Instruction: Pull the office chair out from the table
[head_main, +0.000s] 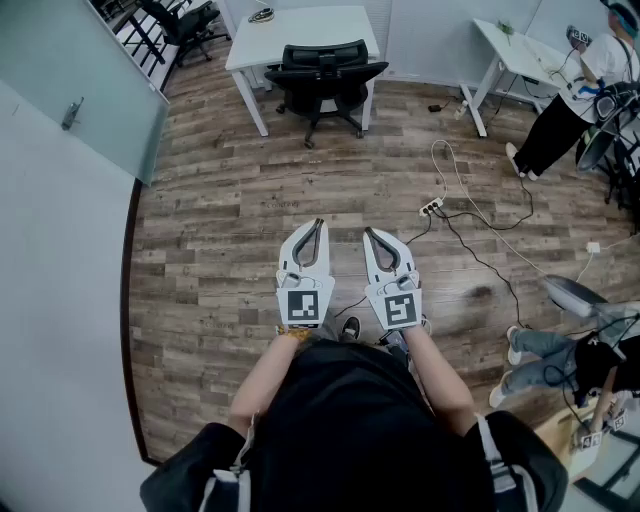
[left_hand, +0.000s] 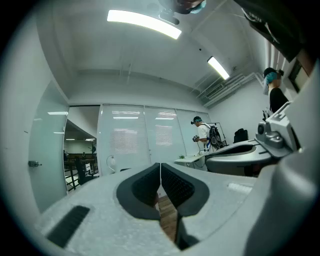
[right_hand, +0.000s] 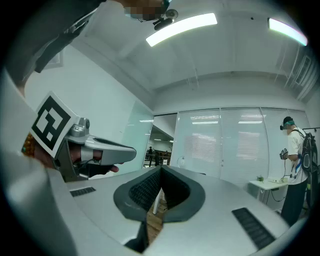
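The wooden floor (head_main: 250, 200) fills most of the head view. At its far end stands the white counter (head_main: 300, 30). The black office chair (head_main: 322, 75) is pushed in against the counter's near edge, backrest toward the camera, its seat partly hidden under the top. A second counter (head_main: 520, 55) stands to the right of the first, and a person (head_main: 575, 100) beside it is cut off by the frame edge. Well short of the counter, the left tool (head_main: 318, 224) and right tool (head_main: 368, 232) are held level side by side, each with its jaws pressed together on nothing. Each bears a black-and-white square marker (head_main: 303, 306). A small object (head_main: 262, 14) on the counter cannot be made out.
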